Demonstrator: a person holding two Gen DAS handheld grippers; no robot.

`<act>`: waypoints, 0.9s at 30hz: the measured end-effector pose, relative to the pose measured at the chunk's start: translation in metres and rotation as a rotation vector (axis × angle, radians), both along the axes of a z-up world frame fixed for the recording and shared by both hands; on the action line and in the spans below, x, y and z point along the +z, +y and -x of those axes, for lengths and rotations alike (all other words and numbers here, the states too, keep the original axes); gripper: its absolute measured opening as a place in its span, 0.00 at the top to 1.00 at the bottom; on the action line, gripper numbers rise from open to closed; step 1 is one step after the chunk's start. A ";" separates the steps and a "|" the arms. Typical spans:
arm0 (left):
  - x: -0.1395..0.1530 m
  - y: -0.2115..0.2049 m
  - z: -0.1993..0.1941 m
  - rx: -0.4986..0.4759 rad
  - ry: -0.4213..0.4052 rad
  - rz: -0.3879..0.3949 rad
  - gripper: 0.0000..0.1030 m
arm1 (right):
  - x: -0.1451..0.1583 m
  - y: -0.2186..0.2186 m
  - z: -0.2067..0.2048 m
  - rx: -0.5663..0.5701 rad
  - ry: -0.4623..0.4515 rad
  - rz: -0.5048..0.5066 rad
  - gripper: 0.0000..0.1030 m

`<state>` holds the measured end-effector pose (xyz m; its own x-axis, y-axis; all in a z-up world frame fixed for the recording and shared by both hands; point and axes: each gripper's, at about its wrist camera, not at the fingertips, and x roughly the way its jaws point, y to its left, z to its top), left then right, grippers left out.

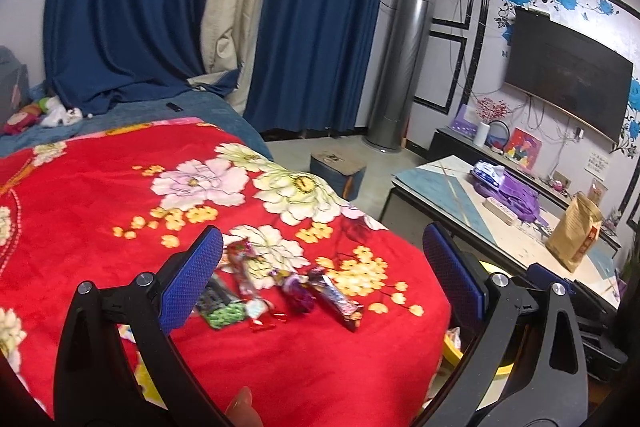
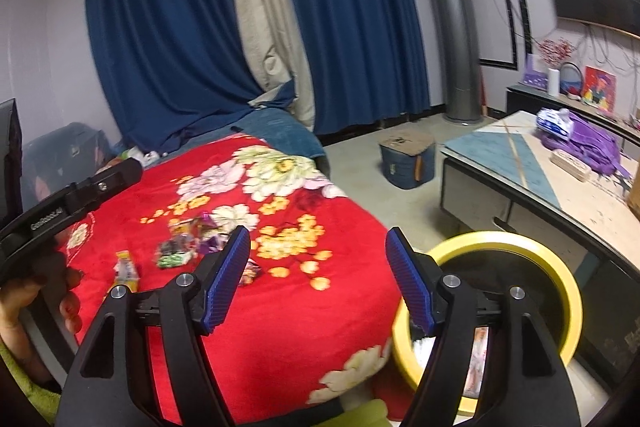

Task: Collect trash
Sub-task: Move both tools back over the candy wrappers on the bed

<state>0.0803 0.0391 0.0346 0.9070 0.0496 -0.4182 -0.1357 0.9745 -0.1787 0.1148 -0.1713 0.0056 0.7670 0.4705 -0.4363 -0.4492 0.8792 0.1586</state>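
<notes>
Several snack wrappers lie on a red floral blanket (image 1: pixel 100 195): a green and black one (image 1: pixel 220 307), a red and white one (image 1: pixel 246 273), a purple candy (image 1: pixel 298 293) and a long dark one (image 1: pixel 336 297). My left gripper (image 1: pixel 323 231) hovers over them, open, with nothing between its blue pads (image 1: pixel 192 279). In the right wrist view the same wrappers (image 2: pixel 176 251) and a yellow one (image 2: pixel 127 267) lie ahead on the left. My right gripper (image 2: pixel 318 231) is open and empty over the blanket's edge, beside a yellow-rimmed bin (image 2: pixel 480 239) with pale trash inside.
A low table (image 2: pixel 500 155) with a purple bag (image 2: pixel 588 147) stands right of the bin. A blue stool (image 2: pixel 406 163) sits on the floor beyond. A hand (image 2: pixel 24 303) holds the left gripper's black body (image 2: pixel 80 195). Blue curtains (image 1: pixel 132 7) hang behind.
</notes>
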 end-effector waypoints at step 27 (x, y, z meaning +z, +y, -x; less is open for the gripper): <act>-0.014 0.087 0.032 0.121 0.065 -0.044 0.11 | -0.019 0.124 -0.007 0.253 0.026 0.110 0.40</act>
<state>0.0481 0.1259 0.0209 0.8642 0.1770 -0.4710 -0.2630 0.9569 -0.1230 0.1216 -0.0475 -0.0130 0.6191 0.5942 -0.5135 -0.6536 0.7524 0.0825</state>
